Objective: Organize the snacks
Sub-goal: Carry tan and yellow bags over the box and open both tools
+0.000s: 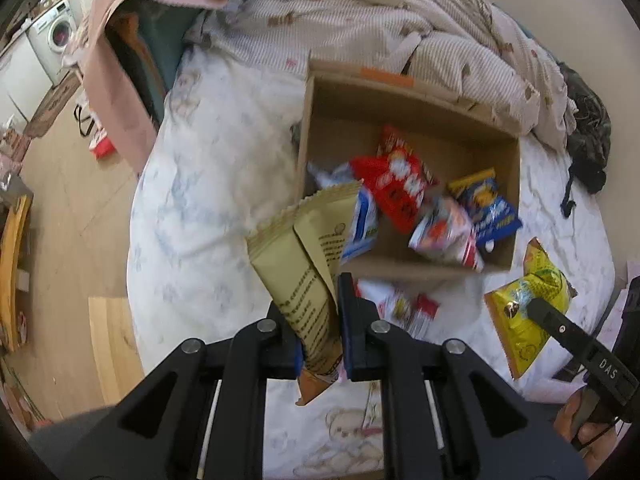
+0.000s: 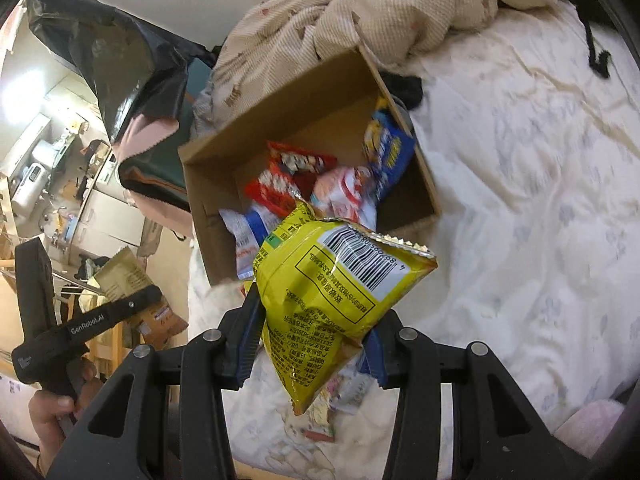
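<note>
Packets look light, crinkly and slippery: left gripper (image 1: pixel 320 322) pinches the tan packet (image 1: pixel 304 264) low on its body, right gripper (image 2: pixel 312 344) clamps the puffy yellow bag (image 2: pixel 332 292) mid-body, both above the bed (image 2: pixel 540 200) near the cardboard box (image 1: pixel 400 116); flat sealed edges seem safer holds.

Your cardboard box (image 1: pixel 404 120) sits on the bed (image 1: pixel 208 200), just in front of the rumpled quilt (image 1: pixel 360 20). Several snack packets (image 1: pixel 400 184) lie inside it. One more small packet (image 1: pixel 408 308) lies on the bed before the box's near wall.
</note>
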The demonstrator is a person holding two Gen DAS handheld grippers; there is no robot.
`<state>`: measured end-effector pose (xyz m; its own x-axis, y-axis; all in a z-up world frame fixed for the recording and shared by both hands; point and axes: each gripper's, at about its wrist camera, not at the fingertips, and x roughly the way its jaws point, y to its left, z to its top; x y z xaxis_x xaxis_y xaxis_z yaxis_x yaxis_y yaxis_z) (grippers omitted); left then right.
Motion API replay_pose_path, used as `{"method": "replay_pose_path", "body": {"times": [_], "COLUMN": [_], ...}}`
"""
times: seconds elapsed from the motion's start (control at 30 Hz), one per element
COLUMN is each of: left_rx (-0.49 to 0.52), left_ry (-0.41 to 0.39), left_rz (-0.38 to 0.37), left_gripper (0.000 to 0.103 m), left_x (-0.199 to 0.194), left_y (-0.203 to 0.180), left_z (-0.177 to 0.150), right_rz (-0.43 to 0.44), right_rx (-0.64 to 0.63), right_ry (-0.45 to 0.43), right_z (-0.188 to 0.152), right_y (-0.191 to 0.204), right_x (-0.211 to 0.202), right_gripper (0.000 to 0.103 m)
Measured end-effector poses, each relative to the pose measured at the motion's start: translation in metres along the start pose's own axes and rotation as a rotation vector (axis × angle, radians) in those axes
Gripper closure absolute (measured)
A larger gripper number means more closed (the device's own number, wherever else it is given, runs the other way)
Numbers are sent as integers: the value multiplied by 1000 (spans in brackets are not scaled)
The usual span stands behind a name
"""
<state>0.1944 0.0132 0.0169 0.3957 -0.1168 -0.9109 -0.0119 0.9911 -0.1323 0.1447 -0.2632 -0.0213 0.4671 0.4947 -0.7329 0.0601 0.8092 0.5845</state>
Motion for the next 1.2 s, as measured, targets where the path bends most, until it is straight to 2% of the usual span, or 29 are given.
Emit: {"method": "replay_pose_path", "body": {"times": [0.2, 0.43, 0.8, 0.97, 1.13, 1.2], "left_rx": [13, 60, 87, 44, 78, 57], "left_ry": [-13, -4, -38, -48, -79, -62], "left_rz": [6, 21, 58, 36, 65, 54], "left_gripper": [92, 92, 92, 91, 91, 90], "left_x": [23, 58, 97, 95, 98, 102], "left_y": [-10, -28, -41, -36, -37, -35], "left_z": [35, 59, 89, 96, 100, 101], "right_rz": [-15, -30, -69, -53, 47, 40], "right_rx": [-19, -49, -80, -52, 46, 51], "right_ry": [-20, -3, -25, -28, -23, -30], "right_z": [37, 73, 90, 94, 98, 99], "right_y": [9, 7, 2, -5, -16, -15], "right_x": [11, 47, 74, 79, 87, 88], "right_gripper": [57, 57, 57, 56, 54, 54]}}
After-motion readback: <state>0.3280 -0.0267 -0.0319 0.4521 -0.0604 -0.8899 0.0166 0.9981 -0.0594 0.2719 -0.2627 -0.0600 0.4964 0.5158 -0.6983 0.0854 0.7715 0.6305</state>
